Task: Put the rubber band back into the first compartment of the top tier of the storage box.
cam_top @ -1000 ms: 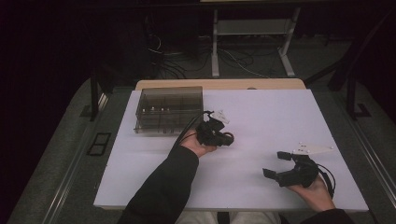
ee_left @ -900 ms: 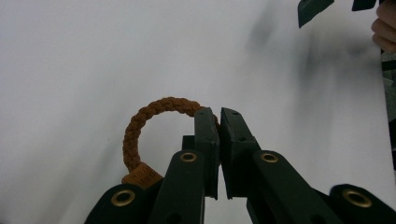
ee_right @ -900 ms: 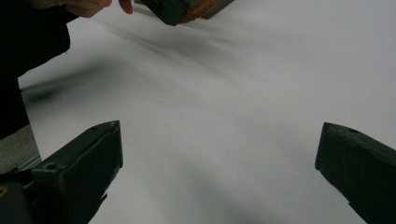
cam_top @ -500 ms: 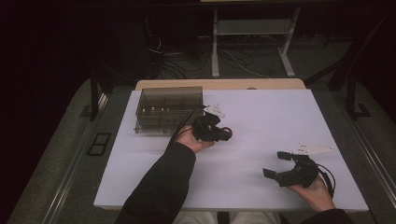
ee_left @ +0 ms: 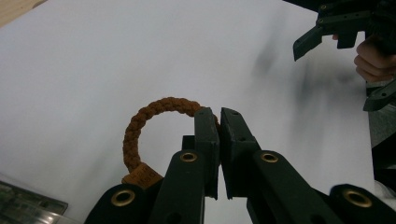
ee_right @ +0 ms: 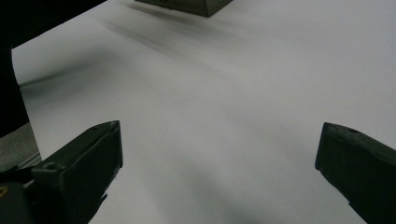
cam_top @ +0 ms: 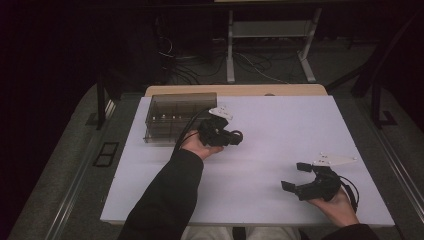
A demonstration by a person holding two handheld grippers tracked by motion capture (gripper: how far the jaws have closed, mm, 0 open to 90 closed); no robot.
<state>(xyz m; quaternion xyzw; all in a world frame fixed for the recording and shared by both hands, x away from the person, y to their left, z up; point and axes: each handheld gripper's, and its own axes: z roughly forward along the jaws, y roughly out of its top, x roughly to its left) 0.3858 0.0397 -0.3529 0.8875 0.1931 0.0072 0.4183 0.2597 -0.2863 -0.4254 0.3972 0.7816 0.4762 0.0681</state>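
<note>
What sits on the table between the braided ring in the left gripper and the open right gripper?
Nothing: in the high view, only bare white table lies between the brown braided ring and the right gripper.

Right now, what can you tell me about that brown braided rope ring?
The brown braided rope ring is a loop of thick twisted cord, like woven leather or string, with a small brown tag at its bottom end. The left gripper has its two black jaws shut on the loop's right side, holding it over the white table sheet. In the high view it shows as a small ring.
</note>
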